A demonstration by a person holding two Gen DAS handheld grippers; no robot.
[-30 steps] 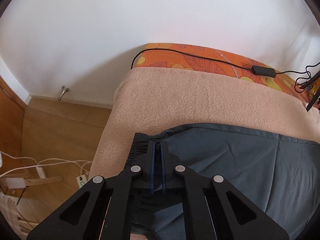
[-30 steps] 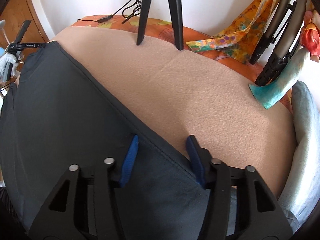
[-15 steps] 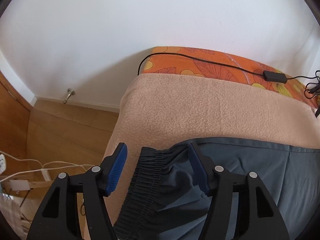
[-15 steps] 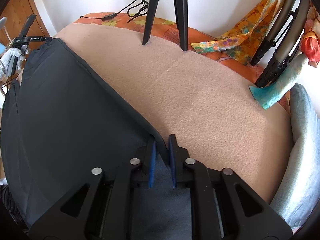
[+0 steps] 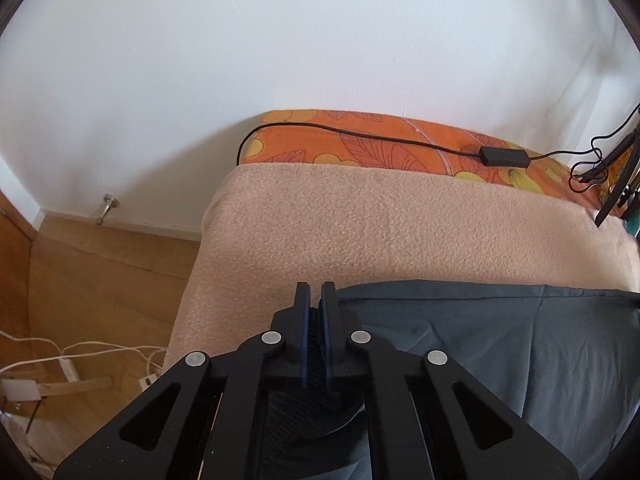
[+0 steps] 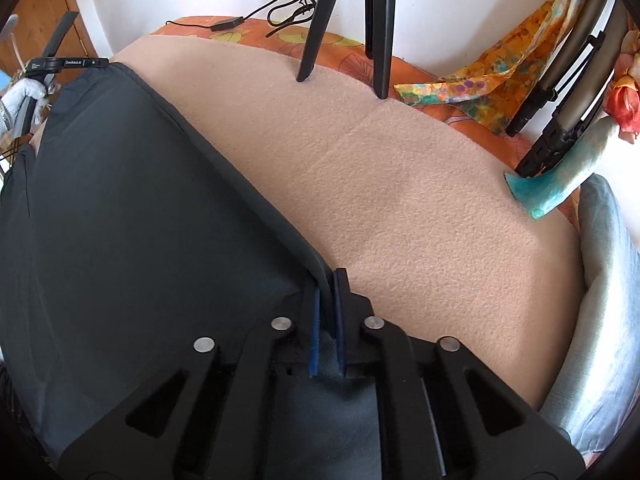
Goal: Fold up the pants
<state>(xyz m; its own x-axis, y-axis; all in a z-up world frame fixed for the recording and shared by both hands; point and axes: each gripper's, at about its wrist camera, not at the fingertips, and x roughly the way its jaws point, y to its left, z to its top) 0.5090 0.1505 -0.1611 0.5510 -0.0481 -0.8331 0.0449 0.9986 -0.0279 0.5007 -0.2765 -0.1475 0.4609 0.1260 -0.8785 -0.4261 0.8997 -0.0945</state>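
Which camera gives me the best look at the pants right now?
The right wrist view: the pants spread wide across the beige blanket, their edge running into the right gripper. The left wrist view shows only the waistband end, pinched in the left gripper.

pants on blanket, cable behind, pillow right

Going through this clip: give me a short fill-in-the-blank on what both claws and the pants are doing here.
1. The left claw is shut on the pants' elastic ____.
2. The right claw pinches the pants' ____.
3. The pants lie on a ____-coloured blanket.
Missing words: waistband; edge; peach
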